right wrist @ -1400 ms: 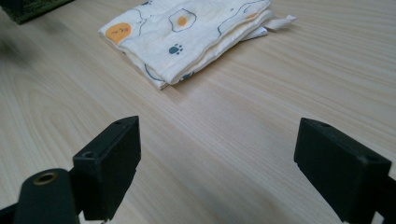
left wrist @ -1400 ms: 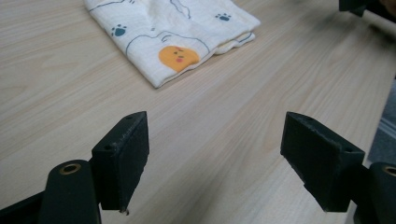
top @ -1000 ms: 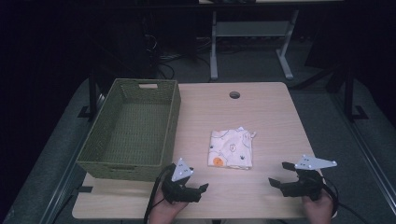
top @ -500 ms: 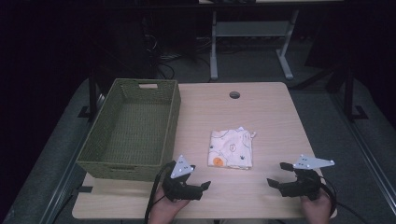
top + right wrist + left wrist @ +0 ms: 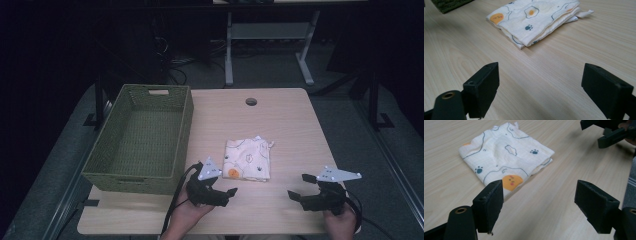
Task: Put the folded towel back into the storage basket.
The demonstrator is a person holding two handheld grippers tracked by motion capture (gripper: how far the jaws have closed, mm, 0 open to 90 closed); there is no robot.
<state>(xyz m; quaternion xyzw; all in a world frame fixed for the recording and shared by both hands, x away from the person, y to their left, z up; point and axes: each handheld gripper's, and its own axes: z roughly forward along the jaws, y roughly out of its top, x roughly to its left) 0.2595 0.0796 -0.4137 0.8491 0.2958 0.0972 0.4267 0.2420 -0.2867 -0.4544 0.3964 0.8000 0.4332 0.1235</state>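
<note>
— While the cloth point(image 5: 248, 159) lies folded in the middle of the table point(image 5: 290, 120), where are the tools?
— Near the front edge. The left gripper point(image 5: 223, 193) and right gripper point(image 5: 299, 189) both have jaws wide apart, holding nothing.
— And the basket point(image 5: 142, 174)?
— On the left, beside the cloth.
</note>
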